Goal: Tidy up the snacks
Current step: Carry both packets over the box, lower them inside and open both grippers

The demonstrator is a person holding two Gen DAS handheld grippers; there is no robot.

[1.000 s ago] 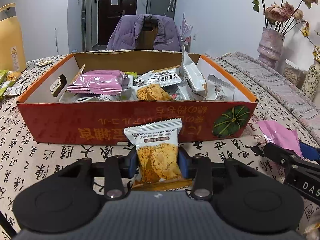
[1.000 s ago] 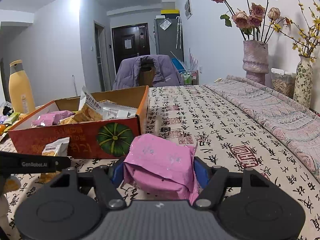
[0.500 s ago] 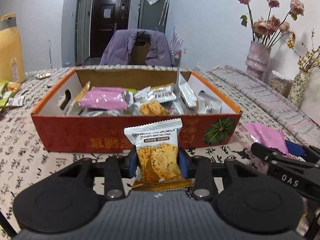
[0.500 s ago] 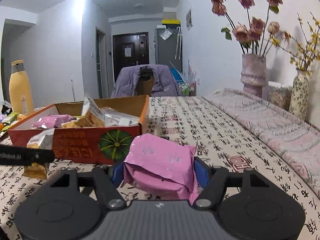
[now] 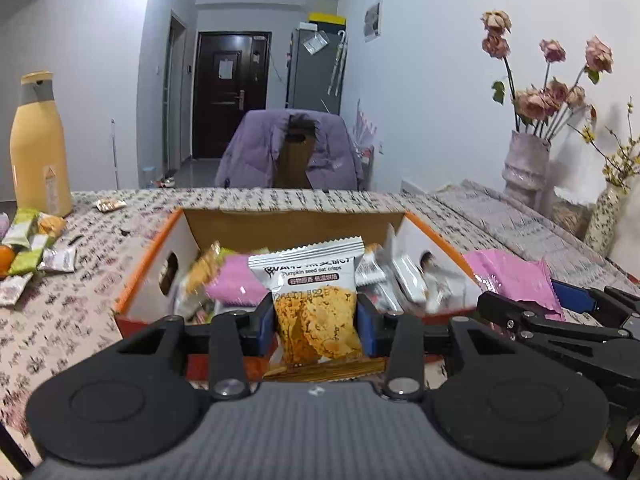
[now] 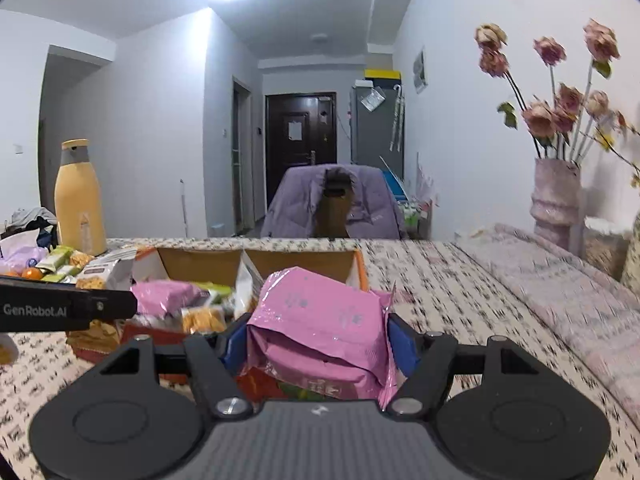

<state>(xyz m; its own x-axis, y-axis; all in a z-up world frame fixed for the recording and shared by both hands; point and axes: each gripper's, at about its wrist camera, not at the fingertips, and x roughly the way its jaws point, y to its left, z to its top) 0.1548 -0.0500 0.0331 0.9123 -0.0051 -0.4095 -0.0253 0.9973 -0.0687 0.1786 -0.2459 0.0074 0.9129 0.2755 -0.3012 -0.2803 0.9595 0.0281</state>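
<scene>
My left gripper (image 5: 316, 318) is shut on a pumpkin seed oat crisp packet (image 5: 314, 304), held upright above the near wall of the orange cardboard box (image 5: 148, 260). My right gripper (image 6: 318, 344) is shut on a pink snack packet (image 6: 320, 320), held over the box's near right corner (image 6: 360, 268). The box holds several snack packets, among them a pink one (image 5: 236, 284) and white ones (image 5: 404, 280). The right gripper with its pink packet also shows at the right of the left wrist view (image 5: 516, 280). The left gripper's finger (image 6: 72, 308) shows at the left of the right wrist view.
A yellow bottle (image 5: 38, 148) stands at the table's far left, with loose snack packets (image 5: 28, 248) in front of it. Two vases of flowers (image 5: 524, 168) stand at the right. A chair draped with a purple jacket (image 5: 288, 152) sits behind the table.
Both grippers have risen and moved forward over the box with their packets. The view now looks down into the box instead of at its front wall.
</scene>
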